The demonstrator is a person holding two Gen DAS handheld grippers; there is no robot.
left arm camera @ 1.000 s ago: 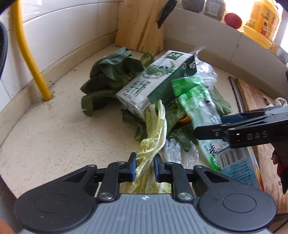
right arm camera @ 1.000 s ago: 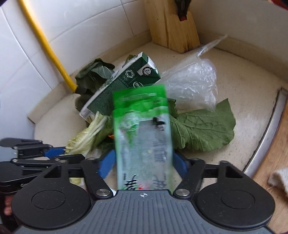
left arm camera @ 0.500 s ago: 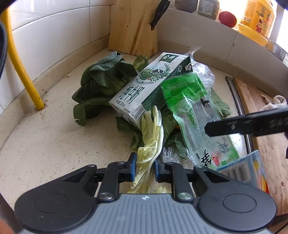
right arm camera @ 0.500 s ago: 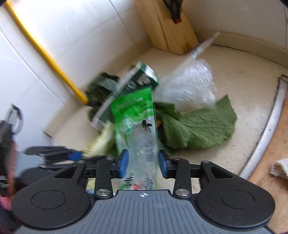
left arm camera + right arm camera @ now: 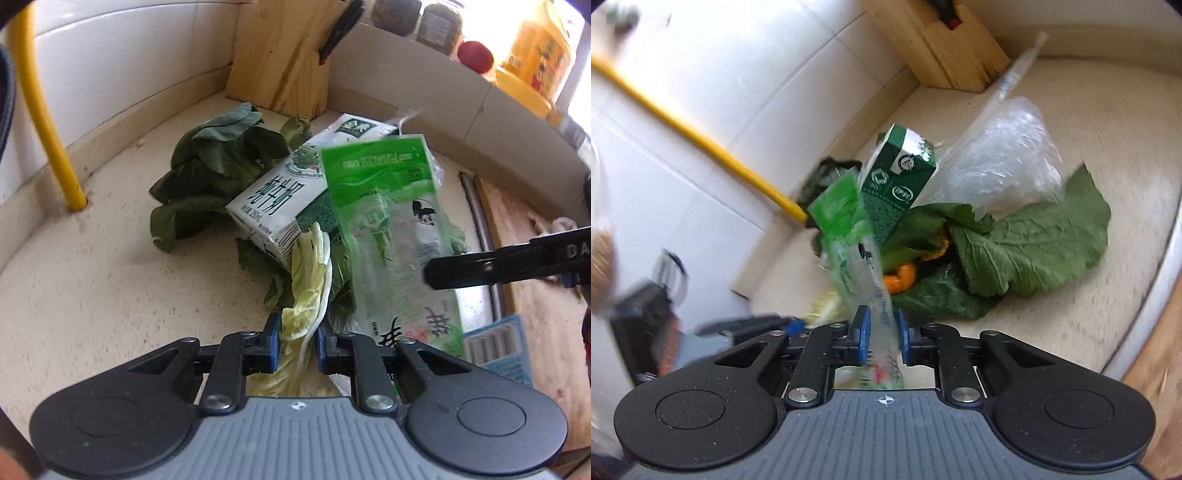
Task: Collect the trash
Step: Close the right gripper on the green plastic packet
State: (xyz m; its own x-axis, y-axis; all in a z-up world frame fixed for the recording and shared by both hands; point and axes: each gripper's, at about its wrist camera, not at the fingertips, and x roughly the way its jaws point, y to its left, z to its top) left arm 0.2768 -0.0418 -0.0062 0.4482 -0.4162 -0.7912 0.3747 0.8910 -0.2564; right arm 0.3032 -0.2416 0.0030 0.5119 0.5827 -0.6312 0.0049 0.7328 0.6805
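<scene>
Trash pile (image 5: 280, 206) on desk (image 5: 110, 288): our left gripper (image 5: 296, 339) pinches cabbage leaf (image 5: 308, 291), right gripper (image 5: 879, 334) w/ fingers clamped on green wrapper (image 5: 849, 236).

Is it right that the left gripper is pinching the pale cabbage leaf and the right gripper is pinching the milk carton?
Not quite. The left gripper is pinching the pale cabbage leaf, but the right gripper is shut on the green plastic wrapper, not the milk carton. The right wrist view shows the wrapper between its fingers and the carton standing free in the pile behind.
</scene>
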